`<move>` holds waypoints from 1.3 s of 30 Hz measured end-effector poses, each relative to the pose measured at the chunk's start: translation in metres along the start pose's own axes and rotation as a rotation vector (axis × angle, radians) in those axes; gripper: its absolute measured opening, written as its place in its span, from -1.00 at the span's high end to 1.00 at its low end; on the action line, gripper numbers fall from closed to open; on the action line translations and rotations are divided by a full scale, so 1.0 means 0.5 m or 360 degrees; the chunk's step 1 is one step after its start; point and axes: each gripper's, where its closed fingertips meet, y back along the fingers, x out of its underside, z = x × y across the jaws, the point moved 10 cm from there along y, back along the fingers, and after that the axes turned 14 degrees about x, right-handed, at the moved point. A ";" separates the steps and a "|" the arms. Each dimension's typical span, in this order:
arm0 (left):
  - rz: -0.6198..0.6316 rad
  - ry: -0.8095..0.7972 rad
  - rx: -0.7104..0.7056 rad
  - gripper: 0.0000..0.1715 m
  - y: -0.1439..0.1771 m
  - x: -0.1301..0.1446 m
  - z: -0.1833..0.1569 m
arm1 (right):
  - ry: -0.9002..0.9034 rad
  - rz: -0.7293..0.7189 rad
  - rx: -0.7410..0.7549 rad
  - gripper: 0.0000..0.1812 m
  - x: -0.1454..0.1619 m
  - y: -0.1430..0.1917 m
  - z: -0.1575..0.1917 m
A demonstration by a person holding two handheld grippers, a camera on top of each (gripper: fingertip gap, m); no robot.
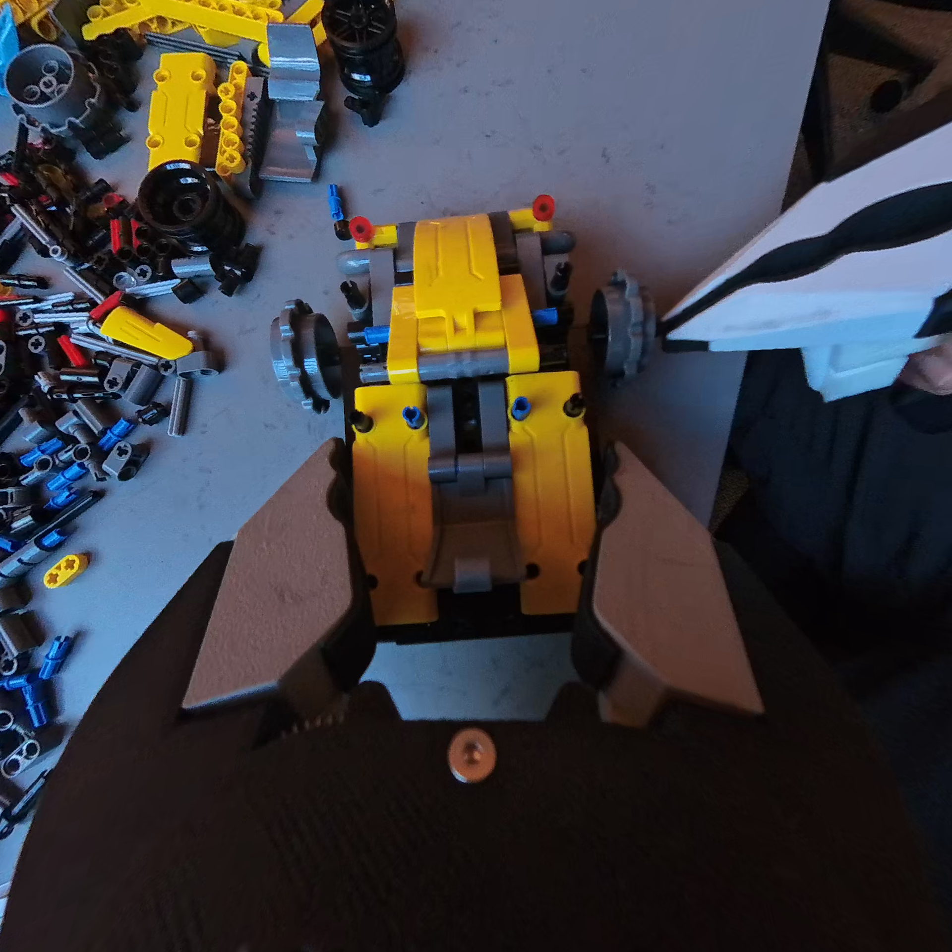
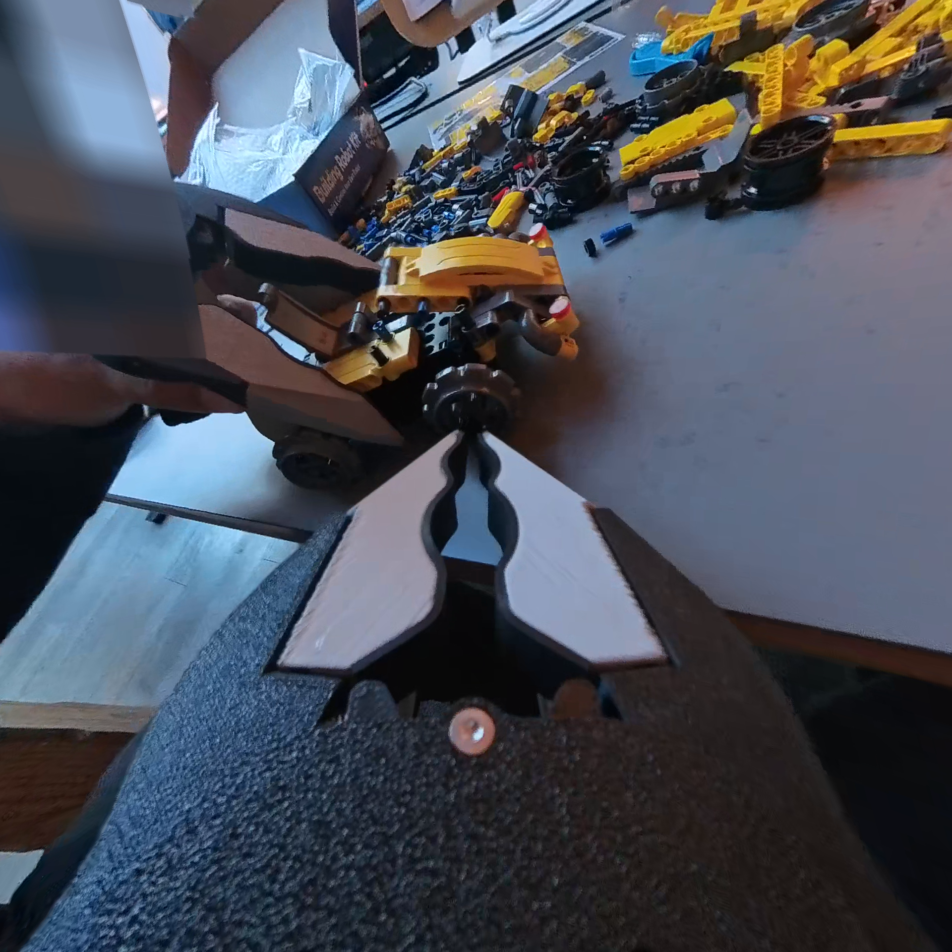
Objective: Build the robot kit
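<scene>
Your right gripper (image 2: 471,438): fingertips nearly closed, pinching the axle stub at the grey hub (image 2: 470,399) of the yellow car (image 2: 463,299). Your left gripper (image 2: 329,329): fingers clamped on the car's rear, one on each side. Table (image 2: 747,412): grey, the car resting on it. Behind: a pile of loose parts (image 2: 463,201), black wheels (image 2: 785,159), a dark box (image 2: 345,175), plastic bags (image 2: 268,129).
</scene>
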 end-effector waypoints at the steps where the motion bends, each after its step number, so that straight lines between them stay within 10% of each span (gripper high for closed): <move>1: -0.0001 -0.0001 0.0001 -0.10 0.000 0.000 0.000 | 0.0019 0.0001 0.0008 0.98 0.002 0.000 0.001; 39: -0.0012 -0.0016 0.0014 -0.10 0.001 0.001 0.001 | 0.0151 0.0086 -0.0032 1.00 -0.009 -0.006 -0.003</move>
